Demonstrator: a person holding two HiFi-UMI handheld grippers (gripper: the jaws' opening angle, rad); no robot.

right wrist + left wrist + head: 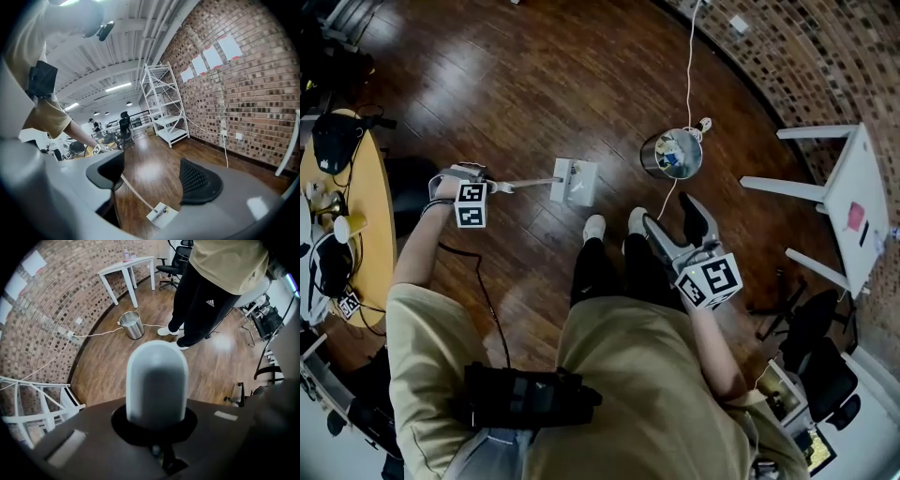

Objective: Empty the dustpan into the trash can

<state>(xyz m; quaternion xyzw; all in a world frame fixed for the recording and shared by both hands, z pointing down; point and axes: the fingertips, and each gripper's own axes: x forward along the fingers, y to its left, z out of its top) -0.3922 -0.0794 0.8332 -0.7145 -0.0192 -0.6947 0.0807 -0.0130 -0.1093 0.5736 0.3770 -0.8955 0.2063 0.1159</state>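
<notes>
dark, glossy wooden floor point(534, 84) is filling the room, running out to a curved brick wall point(806, 56) along its far edge. a white table point(853, 197) is standing by that wall, and a round wooden table point(375, 216) cluttered with gear is sitting at the floor's left edge.

the dustpan point(574, 181) is resting on open floor just ahead of the person's white shoes point(593, 228). its long handle point(530, 183) is reaching left to the left gripper point(492, 185), whose jaws are sitting clamped together on the handle's end. the metal trash can point(661, 159) is standing apart from the dustpan, nearer the wall, with a white cable point(689, 66) trailing past it. the right gripper point(673, 223) is hanging by the person's legs, its jaws standing apart with nothing between them.

only the head view is looking into the can, where rubbish is lying. the left gripper view is showing the handle's rounded grey end close up and the can from the side. the right gripper view alone is showing white shelving point(164, 103) against the brick and the ceiling lights.
</notes>
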